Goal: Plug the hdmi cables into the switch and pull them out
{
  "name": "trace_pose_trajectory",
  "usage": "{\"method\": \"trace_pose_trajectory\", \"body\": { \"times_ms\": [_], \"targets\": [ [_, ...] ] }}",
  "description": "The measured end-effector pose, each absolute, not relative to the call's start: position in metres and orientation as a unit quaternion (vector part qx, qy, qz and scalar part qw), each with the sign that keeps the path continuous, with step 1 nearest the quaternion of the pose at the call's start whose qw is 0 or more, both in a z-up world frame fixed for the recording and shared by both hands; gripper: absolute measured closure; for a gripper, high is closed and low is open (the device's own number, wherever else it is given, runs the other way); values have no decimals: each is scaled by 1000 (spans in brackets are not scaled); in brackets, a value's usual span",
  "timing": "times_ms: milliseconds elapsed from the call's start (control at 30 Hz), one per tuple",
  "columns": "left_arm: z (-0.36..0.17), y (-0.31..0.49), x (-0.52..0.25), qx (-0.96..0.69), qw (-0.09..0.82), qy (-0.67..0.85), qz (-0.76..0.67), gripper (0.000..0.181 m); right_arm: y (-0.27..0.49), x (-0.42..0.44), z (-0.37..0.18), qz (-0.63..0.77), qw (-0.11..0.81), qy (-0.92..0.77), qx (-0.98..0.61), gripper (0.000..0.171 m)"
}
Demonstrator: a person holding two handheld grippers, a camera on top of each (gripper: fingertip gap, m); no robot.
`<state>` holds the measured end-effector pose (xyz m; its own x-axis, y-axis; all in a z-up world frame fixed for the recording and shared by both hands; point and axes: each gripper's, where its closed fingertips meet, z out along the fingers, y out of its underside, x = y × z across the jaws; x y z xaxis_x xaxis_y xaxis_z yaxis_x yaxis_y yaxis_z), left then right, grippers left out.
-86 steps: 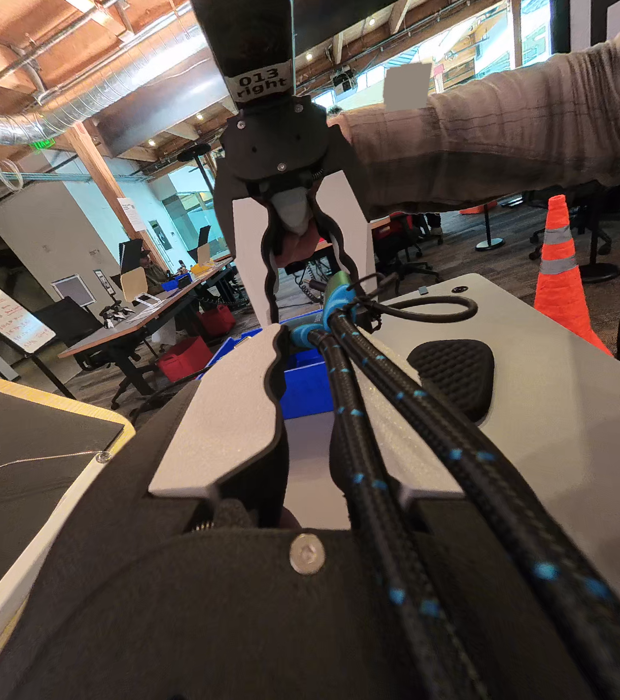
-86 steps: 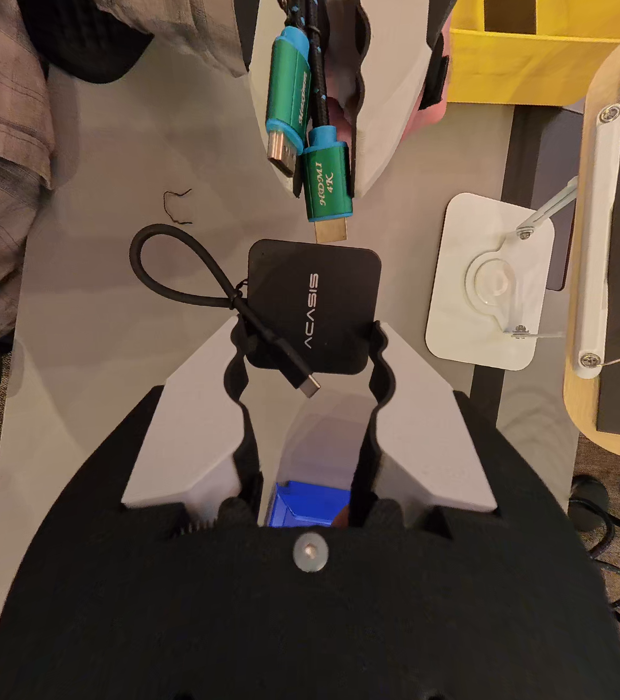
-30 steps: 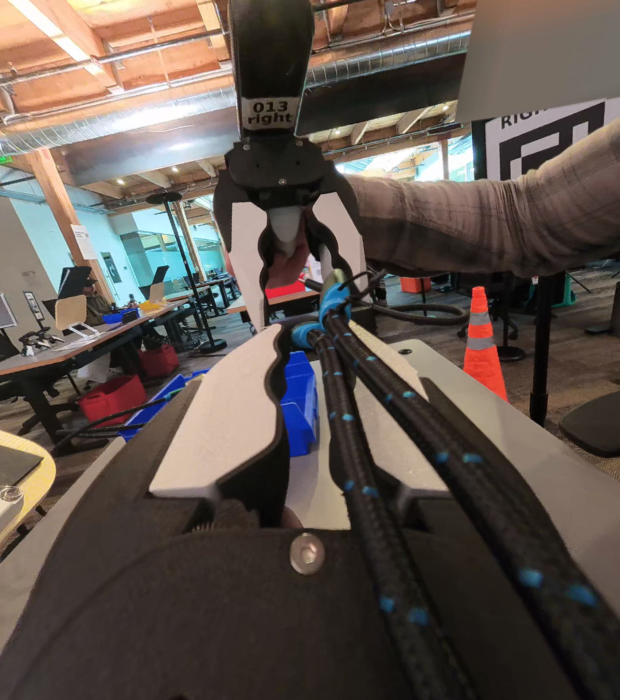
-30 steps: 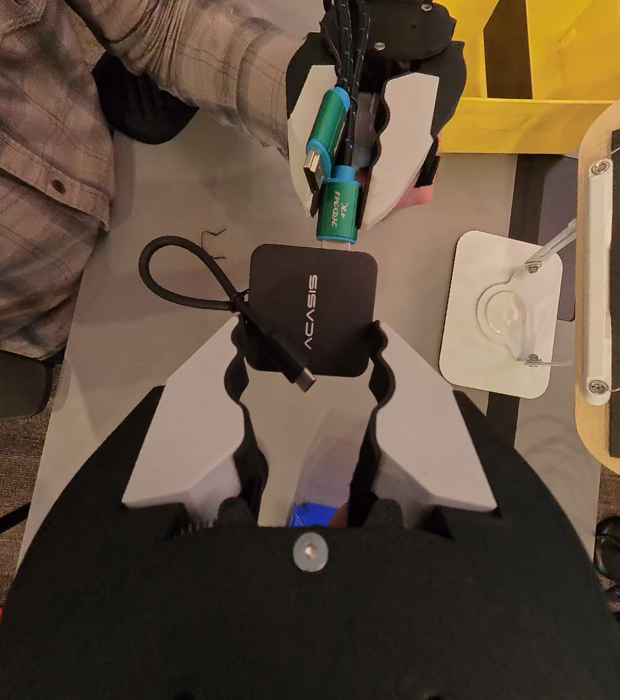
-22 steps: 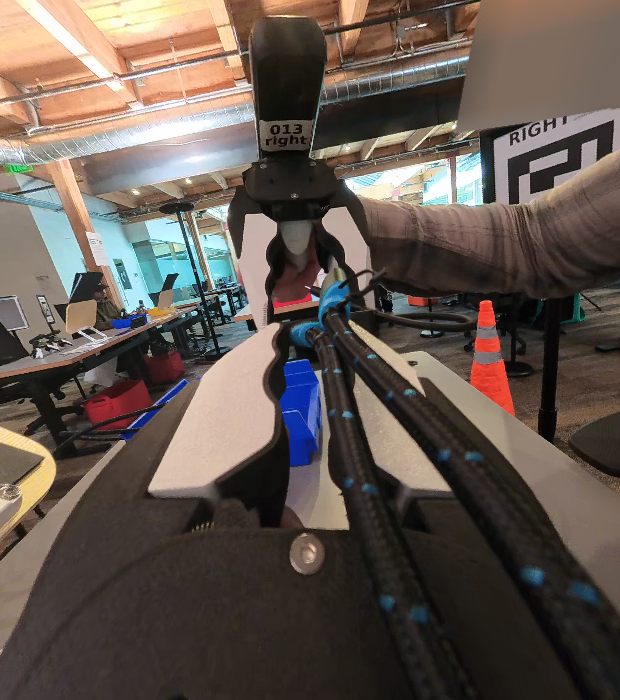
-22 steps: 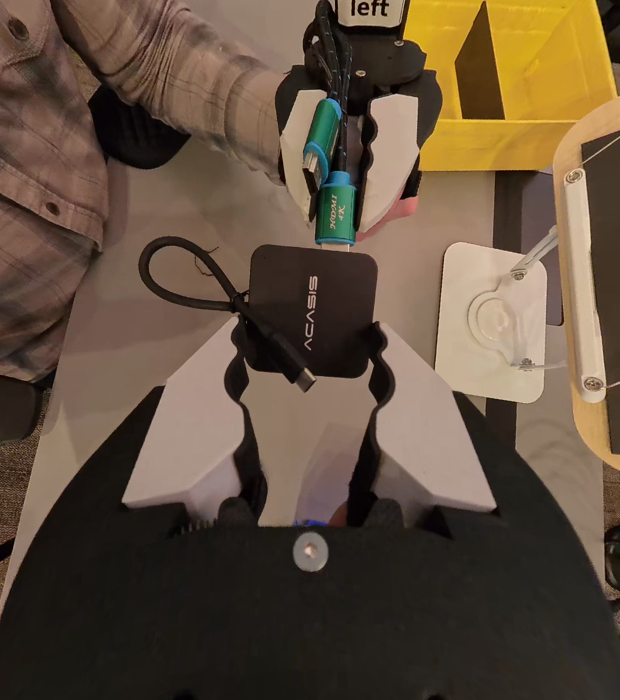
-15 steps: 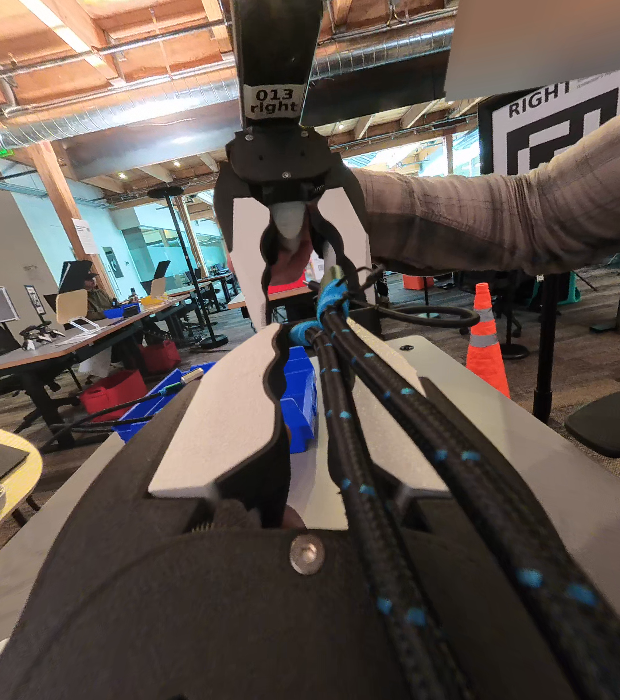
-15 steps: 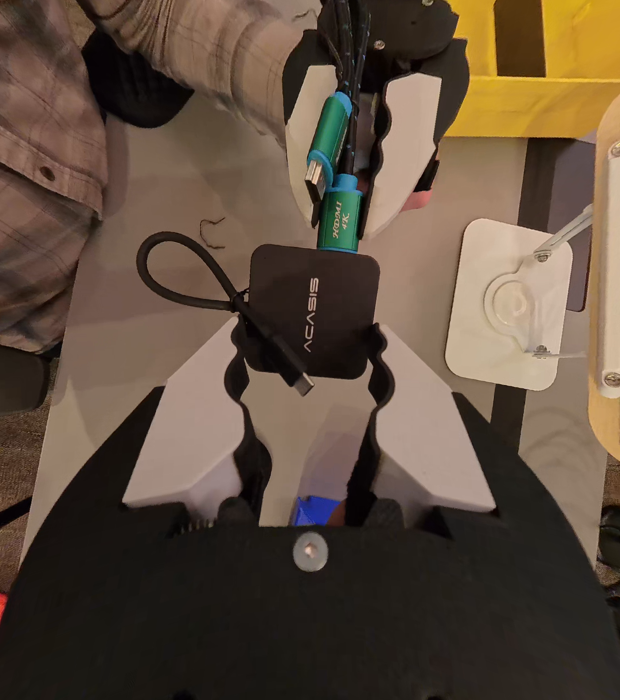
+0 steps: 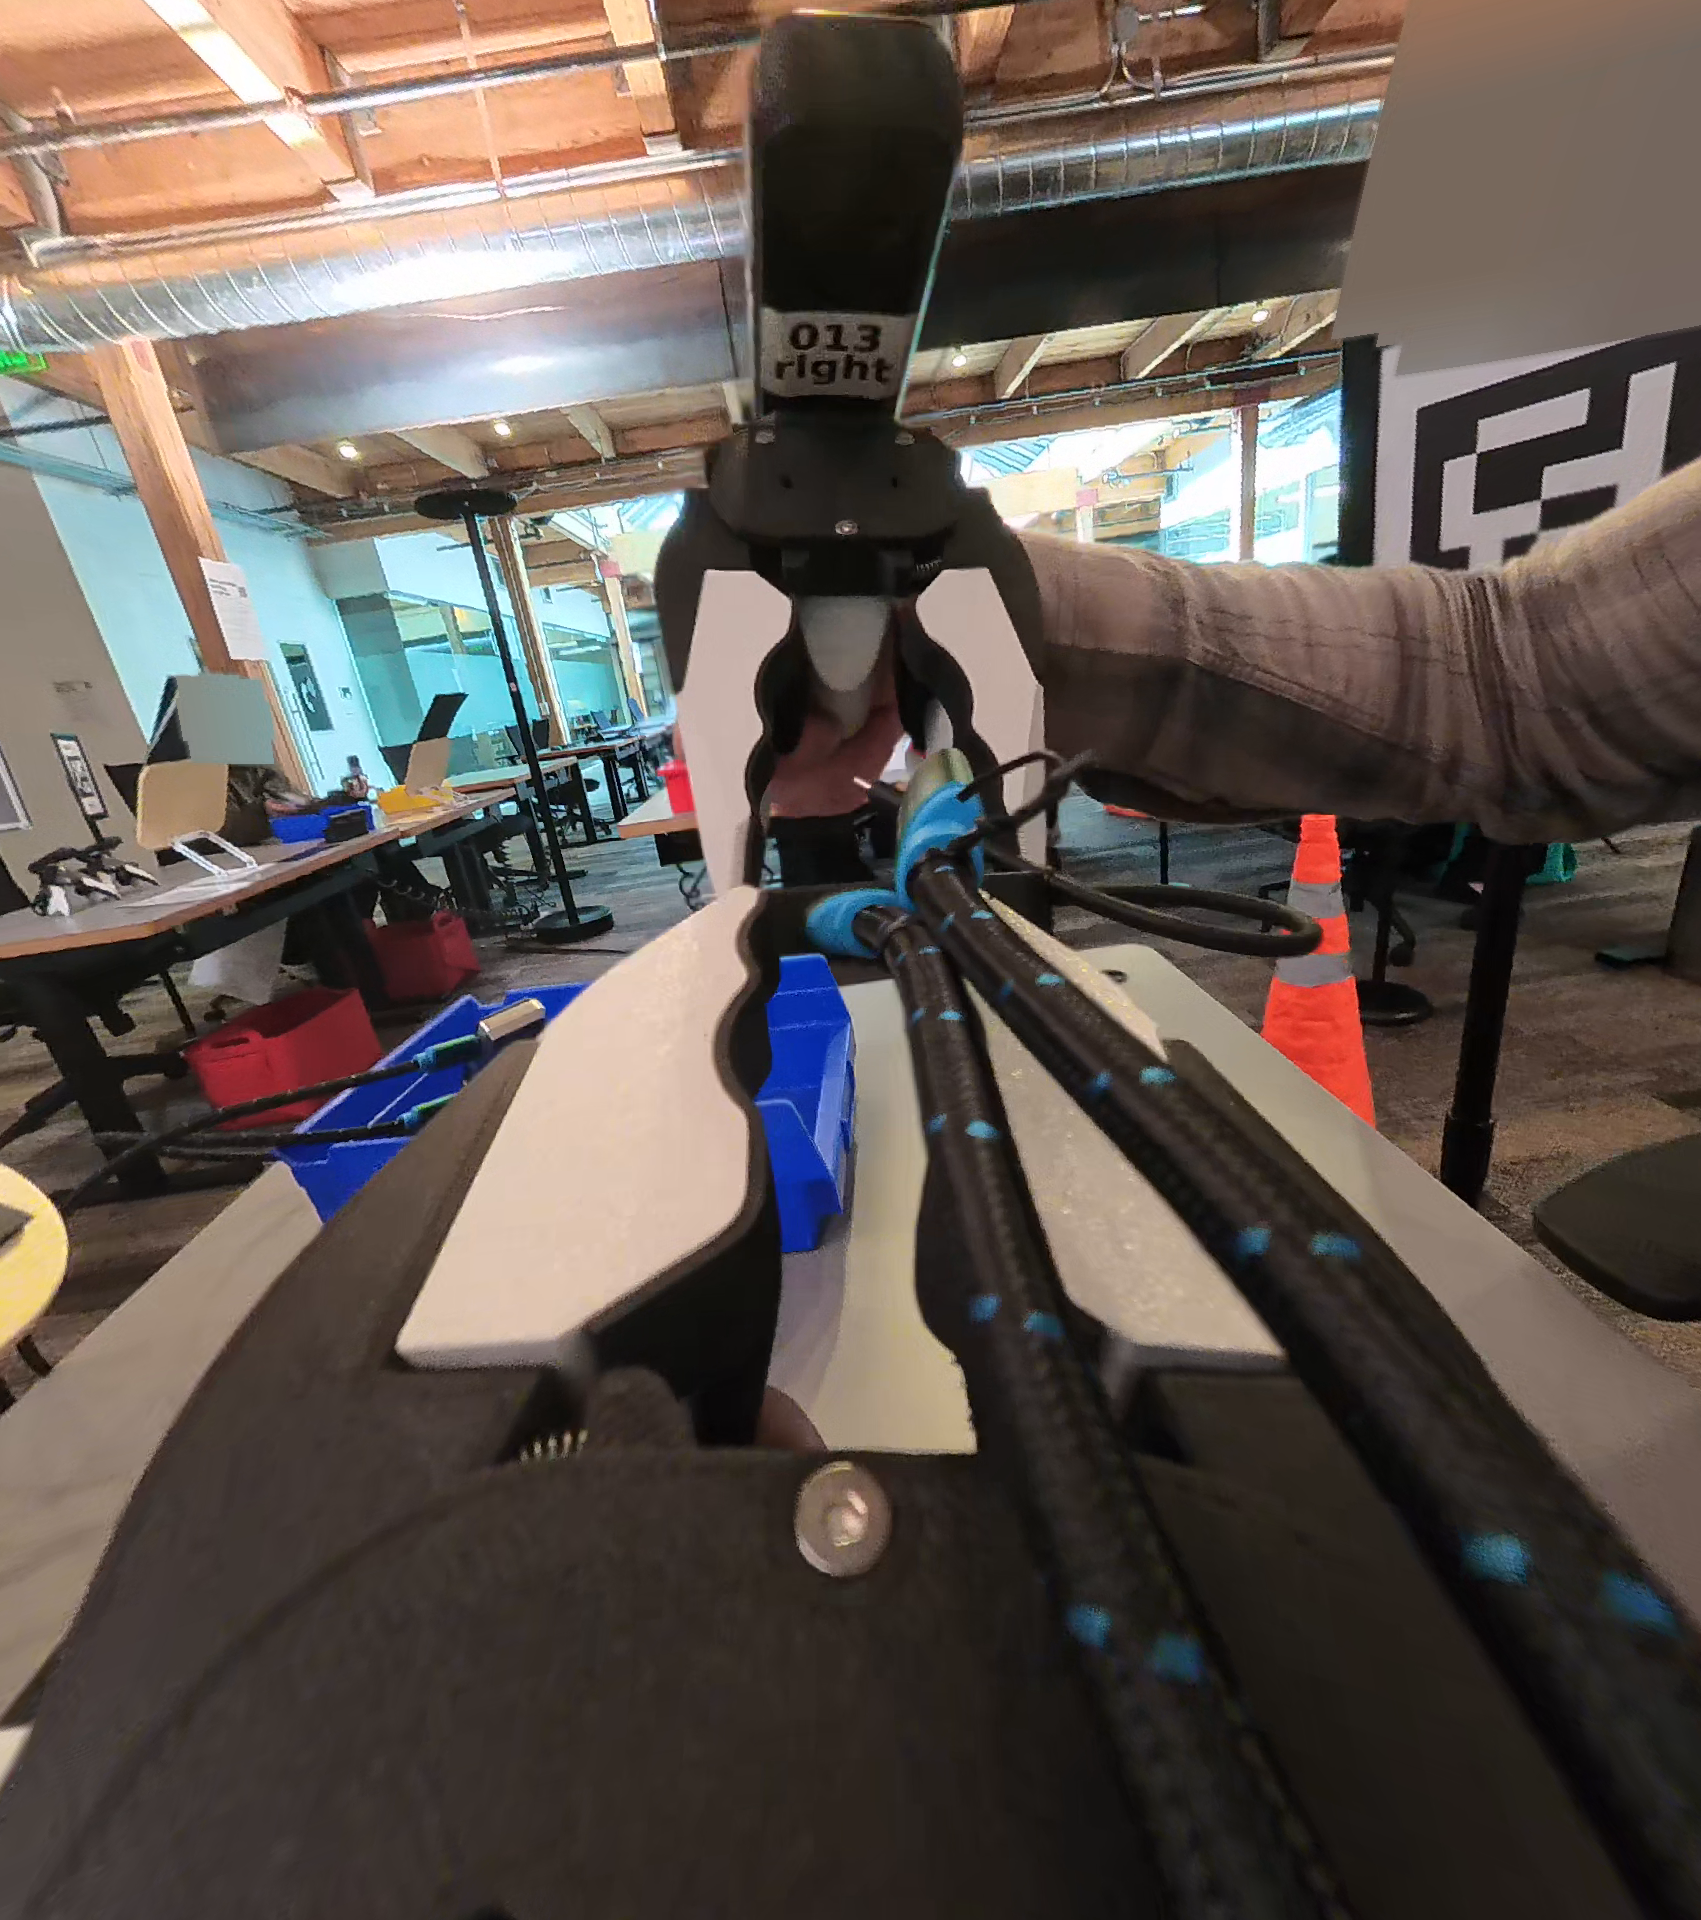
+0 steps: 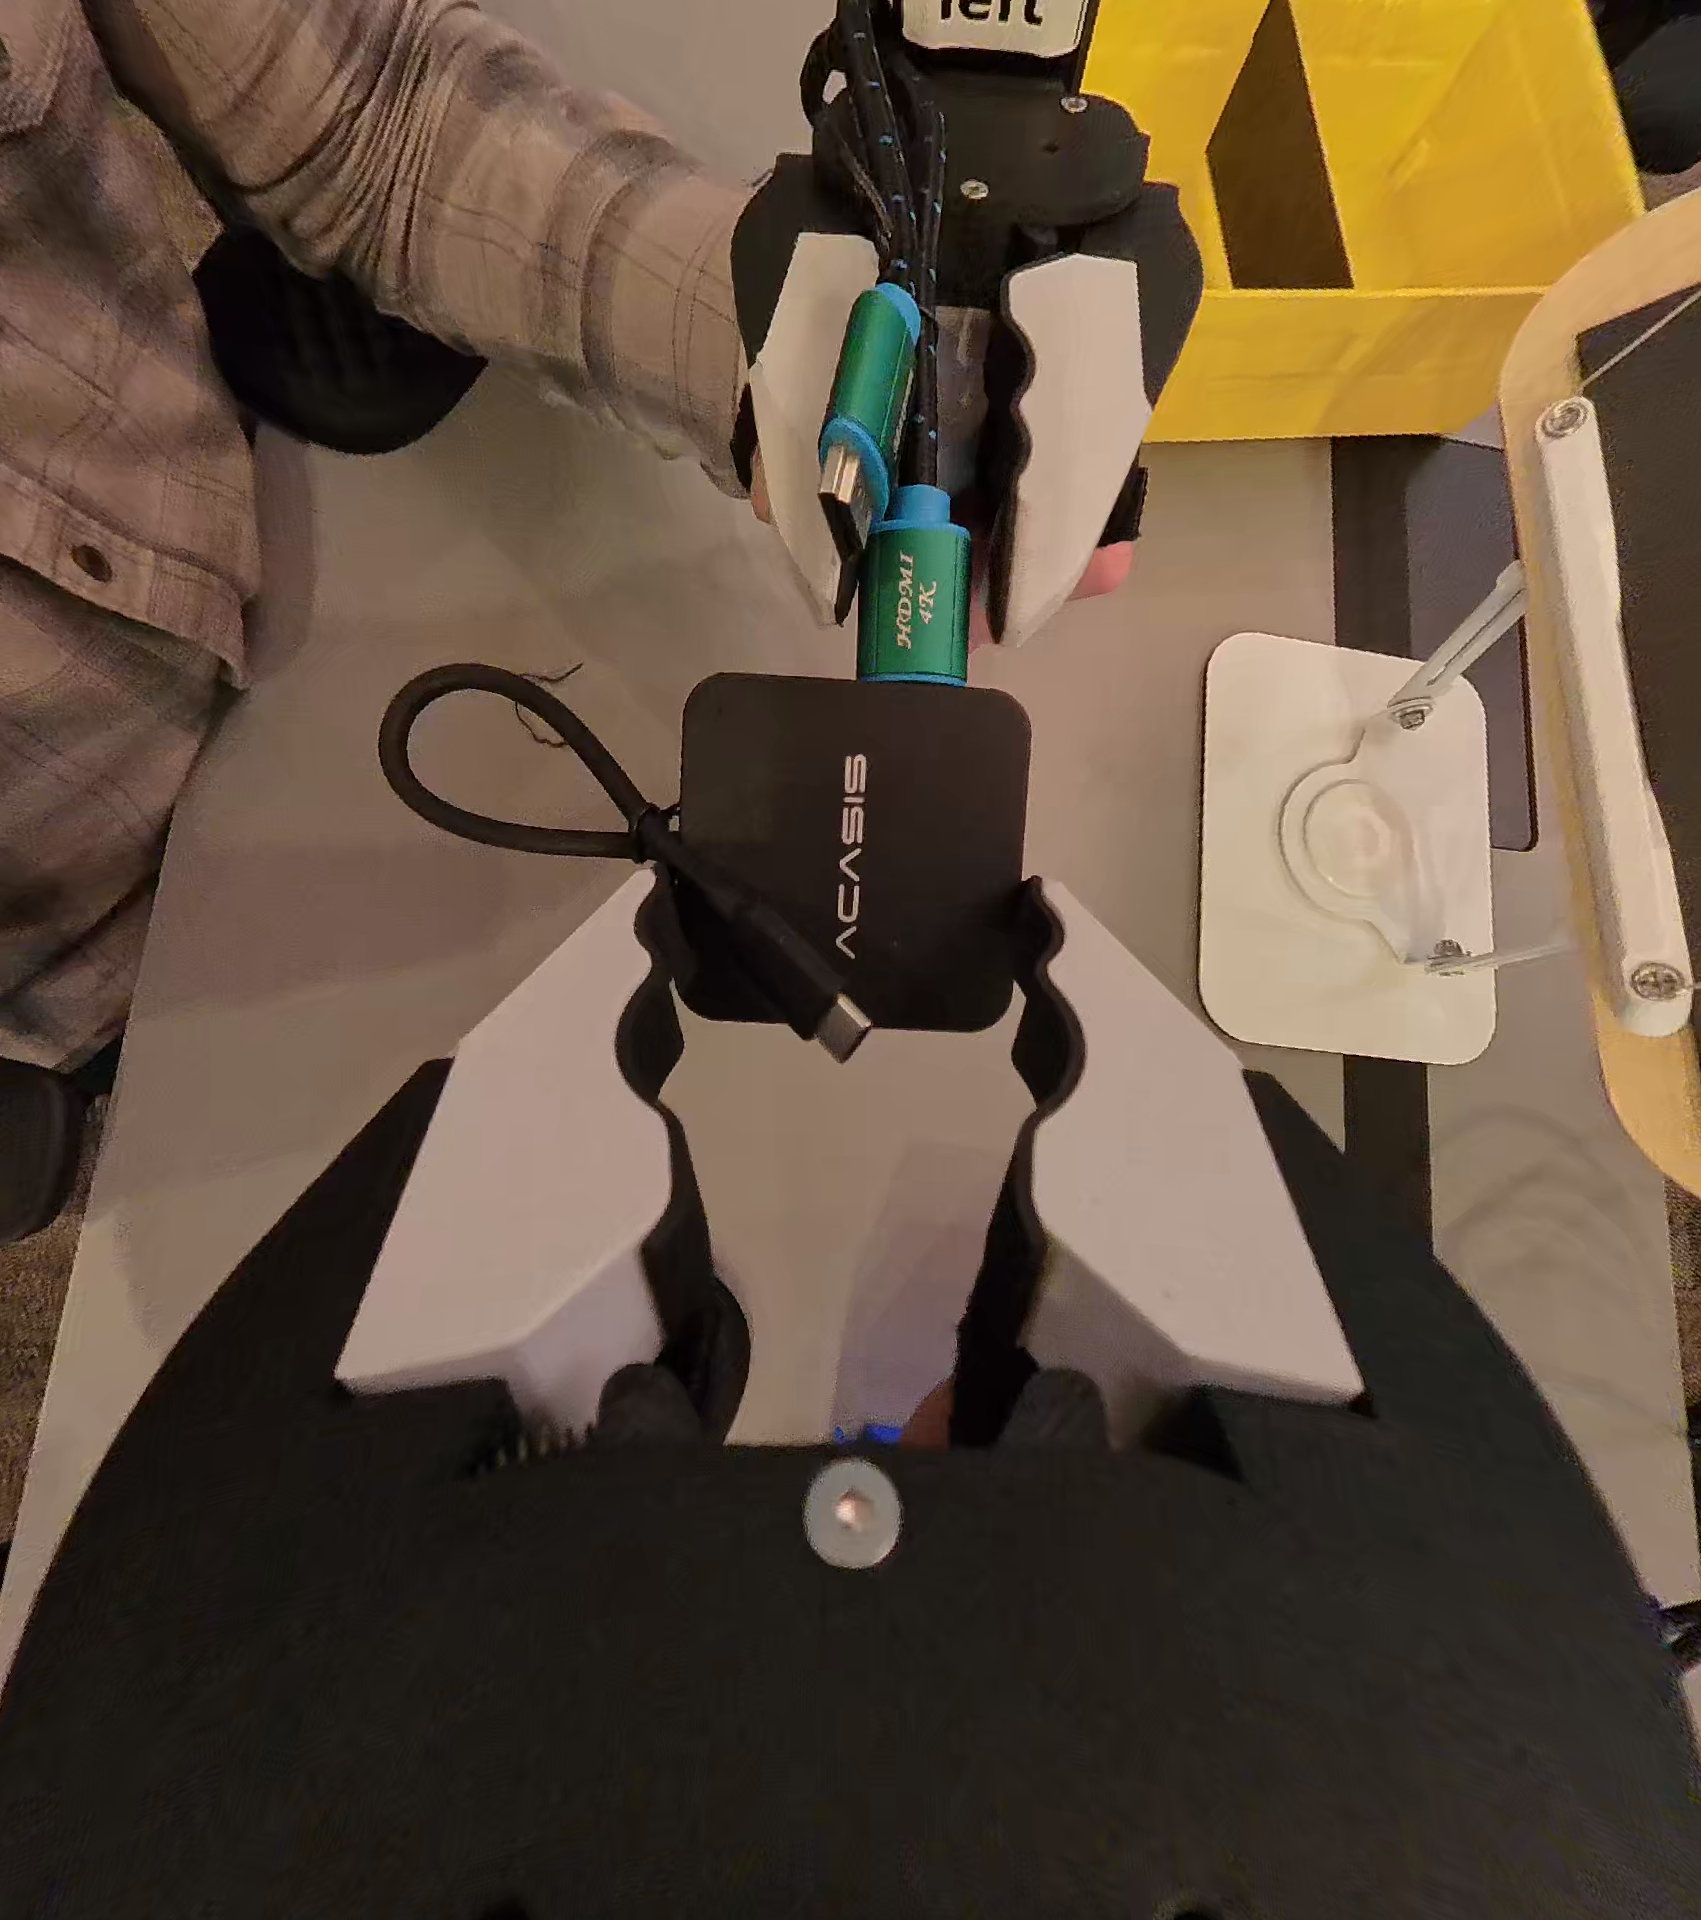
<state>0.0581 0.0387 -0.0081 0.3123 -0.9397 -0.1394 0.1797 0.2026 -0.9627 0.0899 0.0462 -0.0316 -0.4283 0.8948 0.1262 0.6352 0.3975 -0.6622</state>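
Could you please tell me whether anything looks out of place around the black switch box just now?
The second green HDMI plug dangles unplugged beside the left claw, and the flat black switch box has its own black lead draped across its top.

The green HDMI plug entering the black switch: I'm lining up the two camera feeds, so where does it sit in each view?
Left wrist view: only the plug's blue collar shows, just above centre, past the left gripper, where the braided cables end.
Right wrist view: the green HDMI plug sits upper centre, its tip at the far edge of the black switch.
Shared landmark: the switch's looped black lead.
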Motion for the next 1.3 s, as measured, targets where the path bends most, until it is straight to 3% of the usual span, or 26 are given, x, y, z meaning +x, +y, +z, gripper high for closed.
{"method": "trace_pose_trajectory", "body": {
  "times_ms": [200,367,433,633,733,900,967,1133,1300],
  "targets": [
    [-16,46,61,-501,616,387,-470,125,42,105,-42,301,284,-760,-501,109],
    [-29,45,74,-508,543,355,-567,115,36,122,-57,322,342,-708,-528,109],
    [-32,50,76,-503,522,319,-610,119,40,130,-67,315,373,-678,-549,109],
    [-51,45,94,-488,485,301,-660,161,50,136,-116,182,458,-623,-608,108],
    [-57,39,99,-490,481,324,-651,162,48,136,-129,146,476,-610,-616,108],
    [-61,19,103,-480,476,405,-616,167,20,138,-122,209,409,-651,-604,102],
    [-62,10,105,-475,475,436,-599,168,2,140,-112,284,350,-663,-597,87],
    [-59,-19,109,-435,447,490,-609,170,-3,137,-101,354,294,-680,-571,98],
    [-63,-45,118,-416,414,538,-605,170,-28,103,-131,417,207,-719,-516,99]
  ]
}}
